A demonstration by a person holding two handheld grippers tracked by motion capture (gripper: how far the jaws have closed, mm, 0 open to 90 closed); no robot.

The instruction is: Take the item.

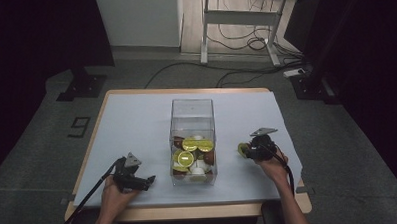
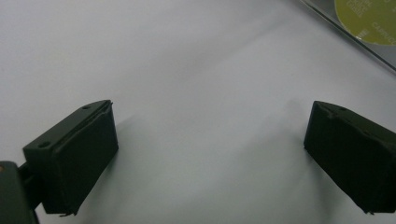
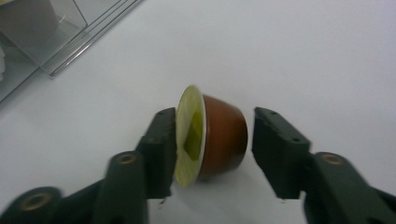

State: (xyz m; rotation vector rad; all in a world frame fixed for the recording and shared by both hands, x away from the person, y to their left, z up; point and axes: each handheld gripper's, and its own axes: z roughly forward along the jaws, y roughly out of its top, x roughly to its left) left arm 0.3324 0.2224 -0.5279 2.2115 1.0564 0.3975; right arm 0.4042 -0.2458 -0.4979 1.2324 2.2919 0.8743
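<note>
Coffee capsule (image 3: pixel 219 140) lies on its side on the tabletop (image 1: pixel 137 124) right of the clear box (image 1: pixel 191 117), between the low, leftward-pointing right tongs' (image 3: pixel 212 140) parted jaws, one pad free; left tongs (image 2: pixel 210 154) rest wide apart.

Table (image 1: pixel 136 114): wooden edge, pale cover
Desk (image 1: pixel 243 15): white frame, beyond the table
Cables (image 1: pixel 244 43): tangled on the floor

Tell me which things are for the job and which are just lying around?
For the job:
- capsule on its side between the right gripper jaws
- clear box of capsules
- left gripper, open over the white sheet

Just lying around:
- cables on the floor
- desk behind
</note>
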